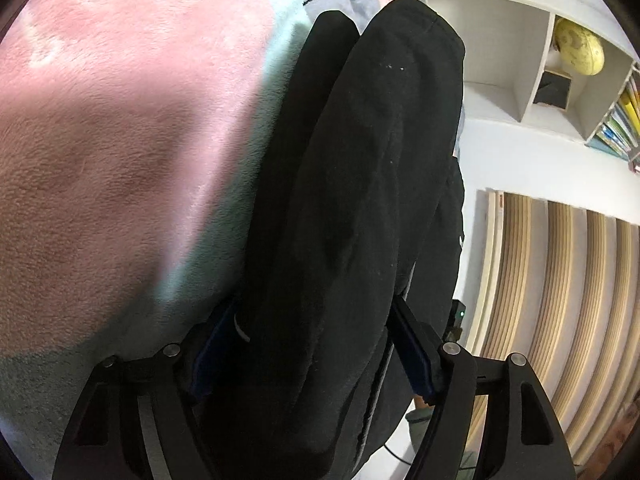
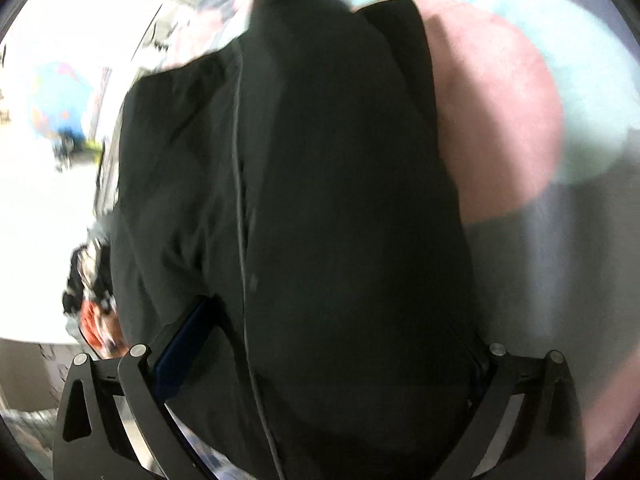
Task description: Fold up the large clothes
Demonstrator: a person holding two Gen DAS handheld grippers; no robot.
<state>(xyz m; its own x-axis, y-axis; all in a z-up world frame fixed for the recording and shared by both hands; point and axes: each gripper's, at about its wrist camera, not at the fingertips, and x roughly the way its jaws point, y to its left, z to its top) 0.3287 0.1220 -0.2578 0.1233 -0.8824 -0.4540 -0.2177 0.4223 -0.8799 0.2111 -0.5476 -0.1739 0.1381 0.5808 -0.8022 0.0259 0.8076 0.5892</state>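
One black garment (image 1: 360,208), bunched into a long roll, running straight away from each camera along the fingers. Clamped in the left gripper (image 1: 344,40), with two black fingers (image 1: 320,92) squeezing the cloth from both sides. Seen again as the same dark cloth (image 2: 340,200) in the blurry right view, filling the right gripper (image 2: 352,32), which looks clenched on it too. Held above one fluffy pink and mint blanket (image 1: 112,152). Off to the side, one white shelf (image 1: 516,92) with one yellow globe (image 1: 580,46) and a row of books (image 1: 616,124).
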